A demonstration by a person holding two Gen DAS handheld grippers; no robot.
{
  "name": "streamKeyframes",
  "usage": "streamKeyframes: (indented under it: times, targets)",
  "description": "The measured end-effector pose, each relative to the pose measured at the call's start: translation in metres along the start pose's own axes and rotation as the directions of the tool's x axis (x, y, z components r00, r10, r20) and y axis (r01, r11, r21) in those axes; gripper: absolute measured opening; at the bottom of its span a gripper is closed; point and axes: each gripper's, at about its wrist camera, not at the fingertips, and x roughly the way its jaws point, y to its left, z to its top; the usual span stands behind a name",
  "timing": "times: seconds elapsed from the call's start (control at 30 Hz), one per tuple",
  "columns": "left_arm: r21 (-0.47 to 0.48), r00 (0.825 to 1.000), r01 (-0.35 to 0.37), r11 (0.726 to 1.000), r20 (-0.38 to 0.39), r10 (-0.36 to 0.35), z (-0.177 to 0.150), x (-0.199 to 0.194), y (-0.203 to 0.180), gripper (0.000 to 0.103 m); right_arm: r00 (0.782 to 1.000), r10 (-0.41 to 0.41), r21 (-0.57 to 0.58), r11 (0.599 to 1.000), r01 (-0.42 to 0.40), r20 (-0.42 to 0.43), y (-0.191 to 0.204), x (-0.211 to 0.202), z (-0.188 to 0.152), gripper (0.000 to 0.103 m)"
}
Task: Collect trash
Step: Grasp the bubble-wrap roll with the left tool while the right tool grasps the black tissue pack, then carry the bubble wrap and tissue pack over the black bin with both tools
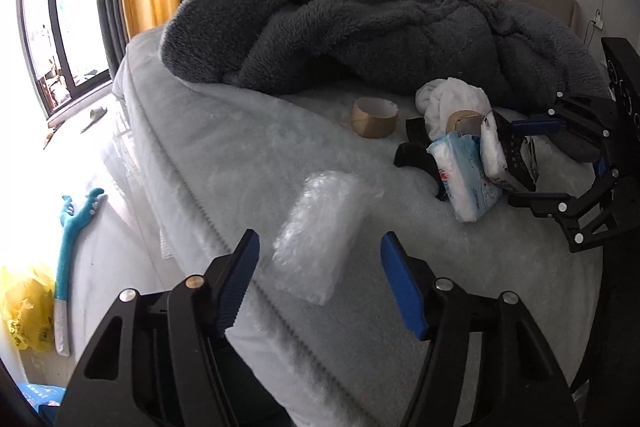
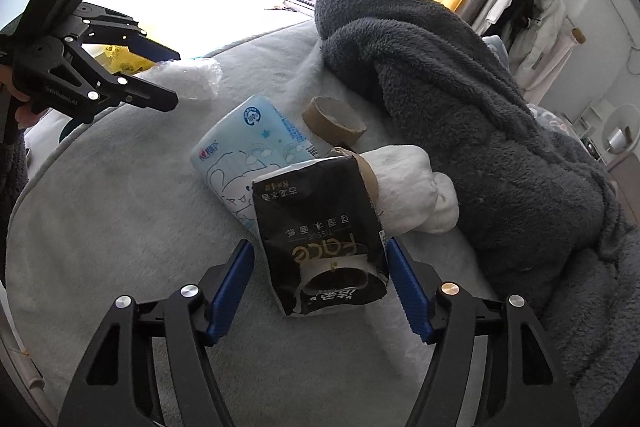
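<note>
Both tilted down over the pale grey plush bed (image 1: 224,147), the left gripper (image 1: 316,251) straddles a clear bubble-wrap wad (image 1: 320,235) untouched, while the right gripper (image 2: 320,259) brackets a black tissue pack (image 2: 324,227), contact unclear.
</note>
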Motion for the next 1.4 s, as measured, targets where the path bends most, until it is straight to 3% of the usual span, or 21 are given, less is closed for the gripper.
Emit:
streamKeyframes:
  times: [0.47, 0.83, 1.07, 1.4]
  targets:
    - [-0.087, 0.997, 0.057, 0.995, -0.043, -0.061, -0.002, 0.015, 0.005, 0.05, 1.0, 0.019, 0.039, 0.999, -0.019, -0.009, -0.003, -0.01, 0.009, 0.058]
    - [-0.136, 0.996, 0.084, 0.987, -0.021, -0.088, 0.002, 0.008, 0.011, 0.039, 0.995, 0.019, 0.039, 0.999, -0.015, -0.094, -0.002, 0.003, 0.007, 0.056]
    - [-0.168, 0.995, 0.084, 0.982, 0.058, -0.075, 0.012, -0.015, 0.017, 0.039, 0.998, -0.007, 0.038, 0.999, 0.009, -0.056, -0.003, -0.013, 0.014, 0.054]
    - [-0.298, 0.999, 0.003, 0.954, 0.048, 0.011, 0.009, -0.027, 0.041, 0.039, 0.997, -0.026, 0.094, 0.995, 0.019, 0.074, 0.001, -0.047, 0.047, 0.054]
